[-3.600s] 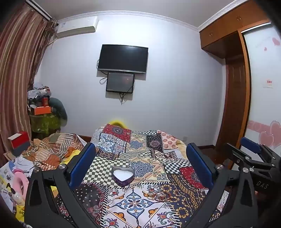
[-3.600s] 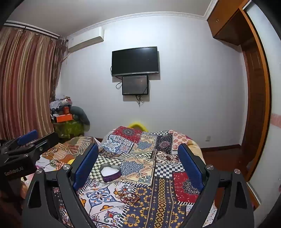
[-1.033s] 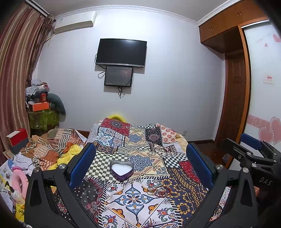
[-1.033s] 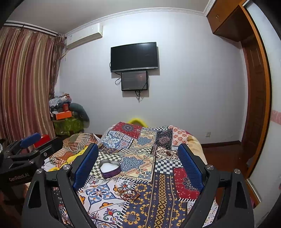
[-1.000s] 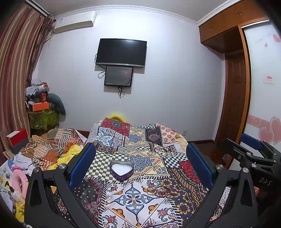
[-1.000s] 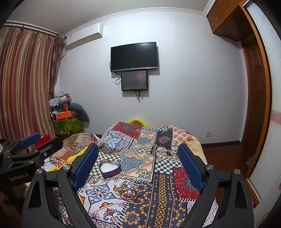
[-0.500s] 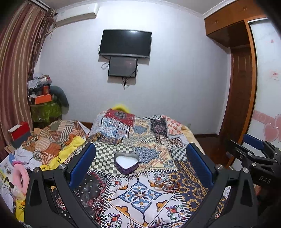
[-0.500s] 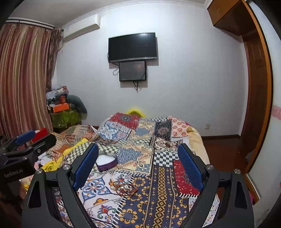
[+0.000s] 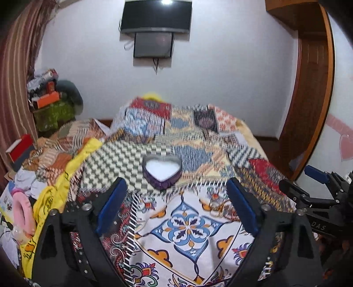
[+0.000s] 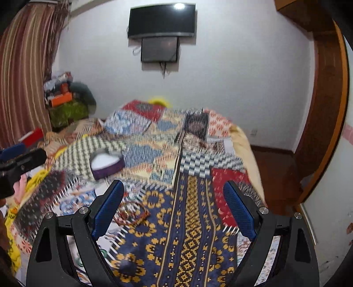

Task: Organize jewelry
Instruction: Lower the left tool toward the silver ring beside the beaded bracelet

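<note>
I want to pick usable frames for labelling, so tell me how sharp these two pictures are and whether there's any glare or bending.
Left wrist view: patchwork bedspread smeared by motion, purple heart-shaped box soft-edged, open left hand-held gripper crisp, lamp glare on the black wall television. Right wrist view: heavier streaking across the bedspread and box, open right hand-held gripper sharp; fisheye bows the wooden door frame.

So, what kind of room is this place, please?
Most likely a home bedroom: a bed under a patchwork bedspread, a wall-mounted television, striped curtains and a wooden wardrobe.
</note>
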`<state>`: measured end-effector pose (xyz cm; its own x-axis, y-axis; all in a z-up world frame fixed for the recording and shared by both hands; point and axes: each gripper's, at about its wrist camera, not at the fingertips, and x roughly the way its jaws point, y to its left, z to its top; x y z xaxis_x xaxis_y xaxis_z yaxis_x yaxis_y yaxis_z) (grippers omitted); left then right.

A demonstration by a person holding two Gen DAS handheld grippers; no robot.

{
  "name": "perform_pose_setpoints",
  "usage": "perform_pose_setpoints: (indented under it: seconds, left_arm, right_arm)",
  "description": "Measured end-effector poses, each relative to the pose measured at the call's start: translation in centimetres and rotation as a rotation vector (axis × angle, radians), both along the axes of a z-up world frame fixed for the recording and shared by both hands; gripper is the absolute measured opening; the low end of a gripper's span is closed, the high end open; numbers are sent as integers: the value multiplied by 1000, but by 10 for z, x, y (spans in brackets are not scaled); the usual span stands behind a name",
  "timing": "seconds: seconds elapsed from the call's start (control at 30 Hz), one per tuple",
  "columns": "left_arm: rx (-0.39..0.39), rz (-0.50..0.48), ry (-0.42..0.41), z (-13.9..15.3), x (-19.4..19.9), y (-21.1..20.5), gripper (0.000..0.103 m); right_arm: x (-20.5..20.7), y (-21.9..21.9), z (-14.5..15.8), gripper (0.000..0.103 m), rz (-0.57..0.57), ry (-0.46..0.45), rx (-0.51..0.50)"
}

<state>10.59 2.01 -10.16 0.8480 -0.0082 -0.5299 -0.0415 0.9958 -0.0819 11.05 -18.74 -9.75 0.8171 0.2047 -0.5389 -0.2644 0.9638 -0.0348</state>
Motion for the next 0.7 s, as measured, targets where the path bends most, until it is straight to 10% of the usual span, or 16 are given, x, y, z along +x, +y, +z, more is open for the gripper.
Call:
perform_pose_setpoints:
  seconds: [0.7]
  left_arm:
    - [-51,-206,271,-74,52,-35,55]
  right_arm:
    - [48,12,-45,37,181,226,102]
